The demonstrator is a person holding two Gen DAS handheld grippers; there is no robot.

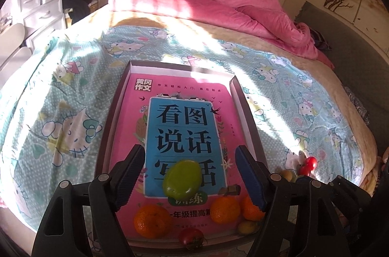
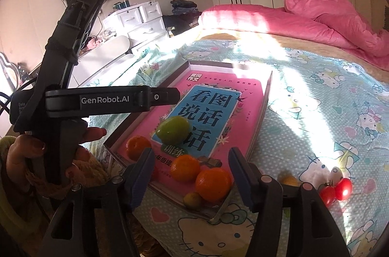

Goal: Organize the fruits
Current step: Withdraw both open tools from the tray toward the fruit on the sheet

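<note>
- Left tool (image 1: 189,172) hovers released, jaws apart over the glossy green oval fruit (image 1: 182,180).
- Right tool (image 2: 192,174) also released, empty, above round orange tangerines (image 2: 213,180).
- Fruit sits on a pink book (image 2: 245,111) inside the shallow dark-rimmed box (image 2: 266,96) on the bed.

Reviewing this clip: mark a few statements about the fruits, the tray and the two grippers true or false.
1. The green mango lies on the pink book. True.
2. Three oranges sit in the tray. True.
3. The red cherry tomatoes are inside the tray. False: they lie on the bedsheet outside it.
4. The right gripper clamps an orange. False: its jaws stand open, gripping nothing.
5. The left gripper is open. True.
</note>
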